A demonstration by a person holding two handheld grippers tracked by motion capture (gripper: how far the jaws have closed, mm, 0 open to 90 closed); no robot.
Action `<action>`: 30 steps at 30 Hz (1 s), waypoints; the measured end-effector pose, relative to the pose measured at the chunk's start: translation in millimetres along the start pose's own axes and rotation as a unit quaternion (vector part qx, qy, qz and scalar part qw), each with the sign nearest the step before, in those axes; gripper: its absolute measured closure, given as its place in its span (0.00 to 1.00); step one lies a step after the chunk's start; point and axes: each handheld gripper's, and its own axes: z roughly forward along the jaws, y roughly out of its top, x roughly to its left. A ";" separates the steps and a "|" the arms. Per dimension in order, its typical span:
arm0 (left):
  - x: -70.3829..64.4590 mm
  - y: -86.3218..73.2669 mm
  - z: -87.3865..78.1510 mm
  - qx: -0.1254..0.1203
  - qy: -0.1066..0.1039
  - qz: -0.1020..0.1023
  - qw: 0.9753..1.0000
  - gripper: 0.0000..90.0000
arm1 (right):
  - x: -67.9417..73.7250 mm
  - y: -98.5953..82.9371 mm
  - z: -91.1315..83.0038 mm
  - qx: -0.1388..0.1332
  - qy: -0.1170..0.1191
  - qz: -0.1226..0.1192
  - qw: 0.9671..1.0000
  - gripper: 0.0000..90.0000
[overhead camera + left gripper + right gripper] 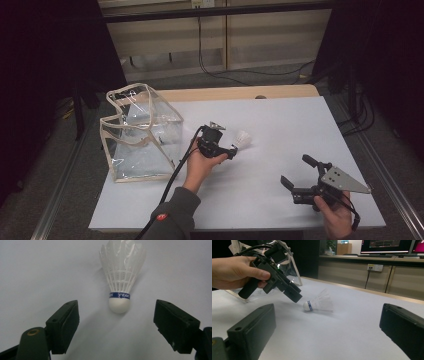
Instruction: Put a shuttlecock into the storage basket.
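1. Shuttlecock (120,285) — lies on its side on the white table (280,125), near the middle, cork nose toward the left gripper (116,322) and feather skirt pointing away from it. A blue band marked "PEAK" rings the base of the skirt.
2. Left gripper — jaws spread wide, nothing between them, poised just short of the cork; in the right gripper view its tips hang close above and beside the nose without touching.
3. Right gripper (295,175) — held low near the table's front right, well apart from the shuttlecock, jaws likewise parted and empty.
4. Clear bag (140,132) — stands open-topped at the table's left with cream piping along its edges, a likely destination.
5. Handling, judged — very light, so it may skid or roll at a nudge. The feathers look thin and crushable; the rounded cork is firm but smooth. The best hold appears to be across the cork at or just below the blue band — 2 pads squeezing gently, never on the skirt.
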 end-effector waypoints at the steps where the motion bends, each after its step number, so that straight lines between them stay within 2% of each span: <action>1: -0.2 0.1 0.4 -0.001 0.000 0.002 1.000 0.26 | 0.0 -0.1 0.1 0.000 0.000 -0.001 1.000 0.01; 8: -1.8 -1.1 6.2 -0.004 0.003 0.009 1.000 0.34 | -0.7 0.2 -0.4 0.001 -0.001 -0.001 1.000 0.01; 16: -1.3 -1.4 13.9 -0.010 -0.001 0.004 1.000 0.43 | -0.3 0.3 -0.4 0.000 0.000 0.000 1.000 0.01; 26: -1.0 -2.3 20.8 -0.006 -0.008 0.007 1.000 0.55 | -1.9 0.2 -0.8 -0.001 -0.003 0.000 1.000 0.01; 30: -0.1 -2.7 24.0 0.004 -0.008 0.005 1.000 0.59 | -1.9 0.2 -0.8 -0.001 -0.005 0.001 1.000 0.01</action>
